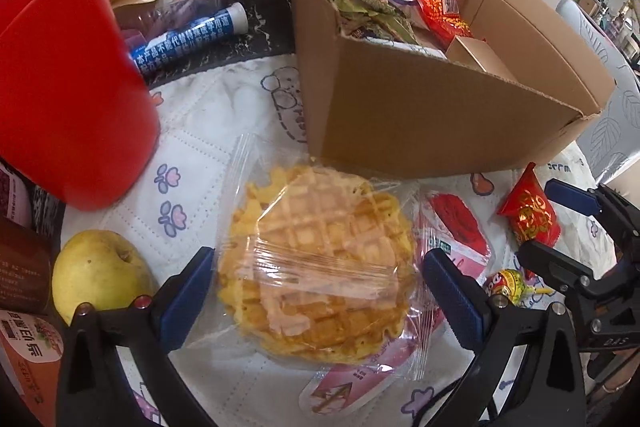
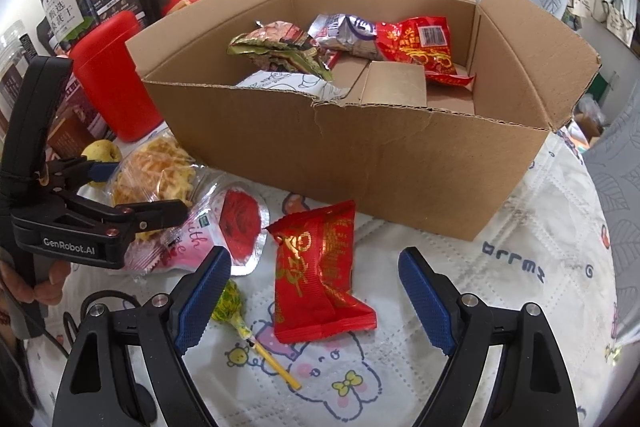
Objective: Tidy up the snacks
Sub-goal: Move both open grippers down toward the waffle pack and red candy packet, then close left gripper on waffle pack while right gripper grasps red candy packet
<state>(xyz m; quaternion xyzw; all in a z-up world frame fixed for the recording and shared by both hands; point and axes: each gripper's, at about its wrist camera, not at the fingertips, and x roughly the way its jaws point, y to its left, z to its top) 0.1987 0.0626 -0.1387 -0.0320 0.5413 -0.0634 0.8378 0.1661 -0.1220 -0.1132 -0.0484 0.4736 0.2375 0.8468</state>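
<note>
- The left gripper [image 1: 320, 301] points steeply down over a round, grid-patterned waffle [image 1: 320, 267] sealed in crinkled clear film; its ribbed blue pads stand wide apart on either side of the pack, gripping nothing.
- The right gripper [image 2: 316, 303] tilts down toward a glossy red foil packet [image 2: 320, 271] with gold lettering, lying flat in front of the cardboard box [image 2: 360, 155]; its jaws are spread, pads clear of the packet.
- A yellow-wrapped lollipop [image 2: 232, 307] on a thin stick lies just left of the red packet, by the left pad.
- A pink pouch [image 2: 236, 227] printed with a red rose lies under the waffle's edge, in front of the box.
- A hand [image 2: 40, 279] grips the left tool, stamped "GenRobot.AI".
- A smooth yellow-green apple [image 1: 100, 271] sits left of the waffle.
- The corrugated box, flaps up, holds crumpled foil snack bags [image 2: 340, 39].
- A red plastic canister [image 2: 116, 75] stands left of the box.
</note>
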